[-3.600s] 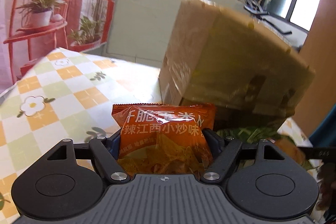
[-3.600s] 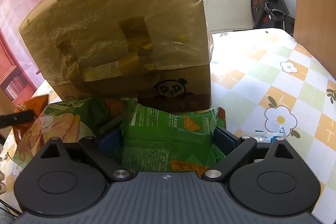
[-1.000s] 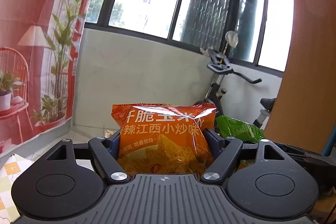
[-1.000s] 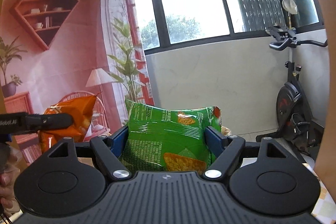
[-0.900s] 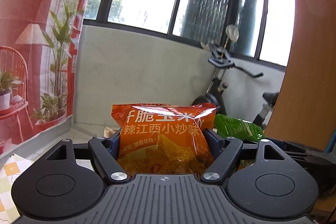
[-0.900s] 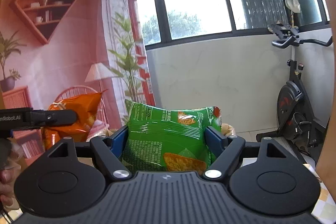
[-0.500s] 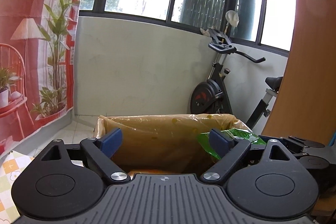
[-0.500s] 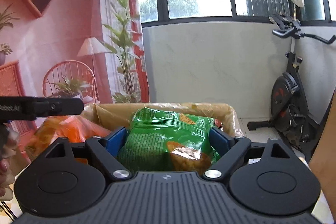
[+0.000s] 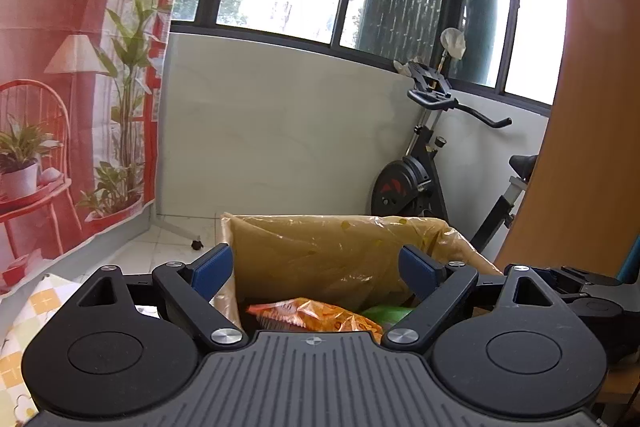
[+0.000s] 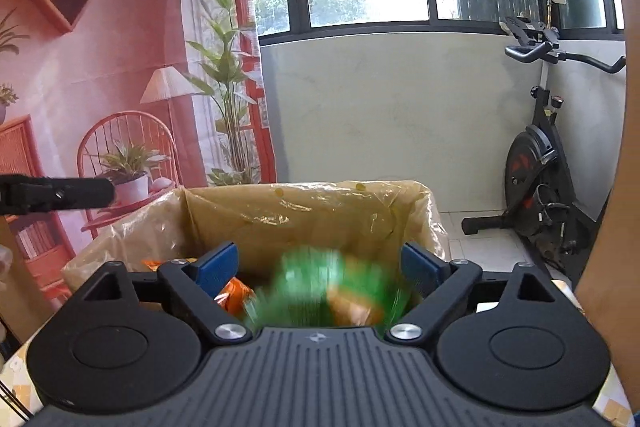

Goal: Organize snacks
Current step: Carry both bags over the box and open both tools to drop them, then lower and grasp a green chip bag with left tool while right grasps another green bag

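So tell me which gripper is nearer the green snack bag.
Right. The right gripper stands open with the blurred green snack bag directly between and below its fingers. The left gripper is open above the orange bag, the green one off to its right.

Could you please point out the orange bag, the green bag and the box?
orange bag [image 9: 316,317], left wrist view, its crinkled top face.
green bag [image 10: 316,287], right wrist view, its blurred middle.
box [image 10: 304,213], right wrist view, its lined far wall.

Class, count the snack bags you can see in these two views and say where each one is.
2. An orange bag lies in the lined box; a green bag, blurred, is beside it. Others may be hidden deeper.
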Action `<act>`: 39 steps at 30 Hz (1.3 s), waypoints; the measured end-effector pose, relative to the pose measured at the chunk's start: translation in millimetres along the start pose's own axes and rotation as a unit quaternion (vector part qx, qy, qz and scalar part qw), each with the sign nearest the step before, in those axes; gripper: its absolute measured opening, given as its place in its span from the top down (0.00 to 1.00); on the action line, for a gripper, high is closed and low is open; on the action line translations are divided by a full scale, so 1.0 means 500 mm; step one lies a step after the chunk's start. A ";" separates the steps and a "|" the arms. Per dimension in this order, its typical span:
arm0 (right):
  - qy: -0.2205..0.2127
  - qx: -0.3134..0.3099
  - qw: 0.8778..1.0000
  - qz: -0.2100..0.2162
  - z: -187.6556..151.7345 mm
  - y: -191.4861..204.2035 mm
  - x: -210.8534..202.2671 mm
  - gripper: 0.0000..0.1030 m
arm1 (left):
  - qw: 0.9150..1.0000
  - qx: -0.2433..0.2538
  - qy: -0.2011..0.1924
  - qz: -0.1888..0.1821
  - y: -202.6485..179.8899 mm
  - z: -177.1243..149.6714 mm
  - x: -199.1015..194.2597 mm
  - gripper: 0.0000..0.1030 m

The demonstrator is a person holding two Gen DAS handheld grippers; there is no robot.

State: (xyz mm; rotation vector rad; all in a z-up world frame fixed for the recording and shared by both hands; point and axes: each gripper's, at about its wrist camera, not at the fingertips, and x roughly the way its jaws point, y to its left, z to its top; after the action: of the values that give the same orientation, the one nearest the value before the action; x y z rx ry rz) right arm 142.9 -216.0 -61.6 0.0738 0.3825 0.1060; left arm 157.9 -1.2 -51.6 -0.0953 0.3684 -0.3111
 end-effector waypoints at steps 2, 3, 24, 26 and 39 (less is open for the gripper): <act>0.000 0.001 1.000 -0.001 -0.002 0.005 -0.013 0.12 | 1.000 -0.001 0.001 0.000 0.000 -0.003 -0.014 0.11; -0.002 0.005 1.000 0.004 -0.004 0.005 -0.023 0.12 | 1.000 -0.001 0.002 -0.001 0.000 -0.005 -0.021 0.11; 0.038 0.055 0.997 0.035 -0.146 0.035 -0.172 0.12 | 0.998 -0.019 0.053 -0.027 -0.002 -0.124 -0.132 0.12; 0.049 0.058 0.996 0.037 -0.165 0.039 -0.171 0.13 | 0.997 -0.031 0.067 -0.033 0.001 -0.149 -0.130 0.12; 0.122 0.058 0.988 0.080 -0.258 0.091 -0.145 0.23 | 0.986 -0.085 0.134 -0.048 0.026 -0.271 -0.096 0.21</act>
State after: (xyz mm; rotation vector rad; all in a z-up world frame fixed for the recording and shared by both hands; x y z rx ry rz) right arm 23.7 -172.6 -150.1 0.2076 0.6268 0.2520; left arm 68.9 21.4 -162.9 -0.2411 0.6590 -0.3881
